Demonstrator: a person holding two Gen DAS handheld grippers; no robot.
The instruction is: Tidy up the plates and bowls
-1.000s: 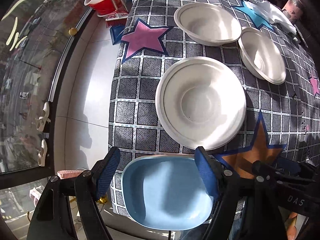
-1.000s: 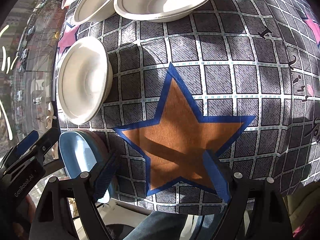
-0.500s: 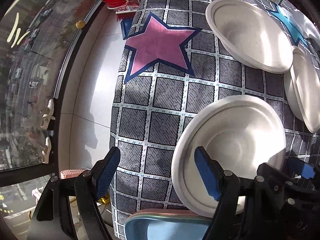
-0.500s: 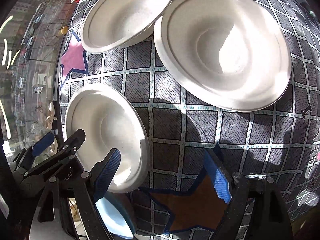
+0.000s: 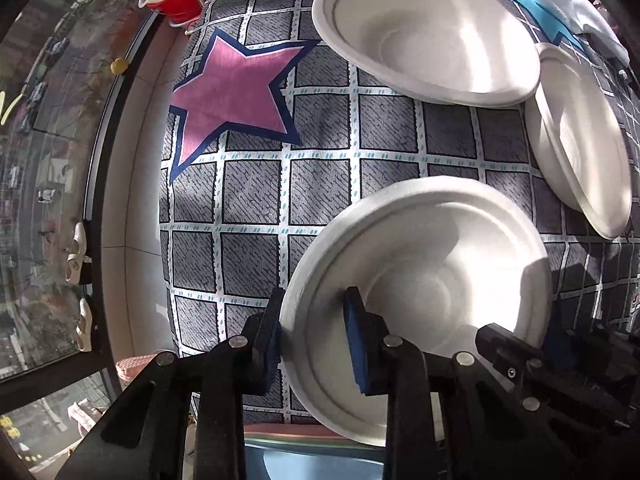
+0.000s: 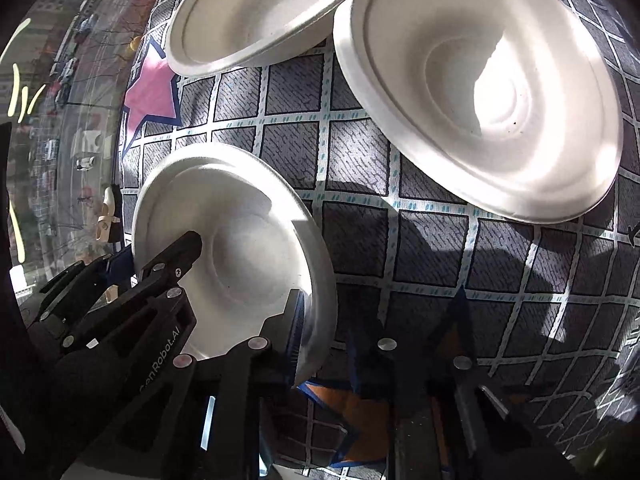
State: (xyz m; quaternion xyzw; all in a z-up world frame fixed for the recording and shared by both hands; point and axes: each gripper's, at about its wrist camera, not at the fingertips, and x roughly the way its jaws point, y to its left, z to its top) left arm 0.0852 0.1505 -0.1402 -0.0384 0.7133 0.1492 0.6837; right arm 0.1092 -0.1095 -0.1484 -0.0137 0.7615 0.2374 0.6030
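Evidently both grippers clamp the near bowl [image 5: 432, 280]: left gripper [image 5: 316, 336] on its left rim, right gripper [image 6: 324, 344] on the opposite rim. Light moulded pulp, likely flexible; grip the rim gently.

Blue plate [image 5: 312, 460] mostly hidden under white bowl [image 5: 432, 280], cut by bottom edge; orange star [image 6: 360, 412] shadowed.
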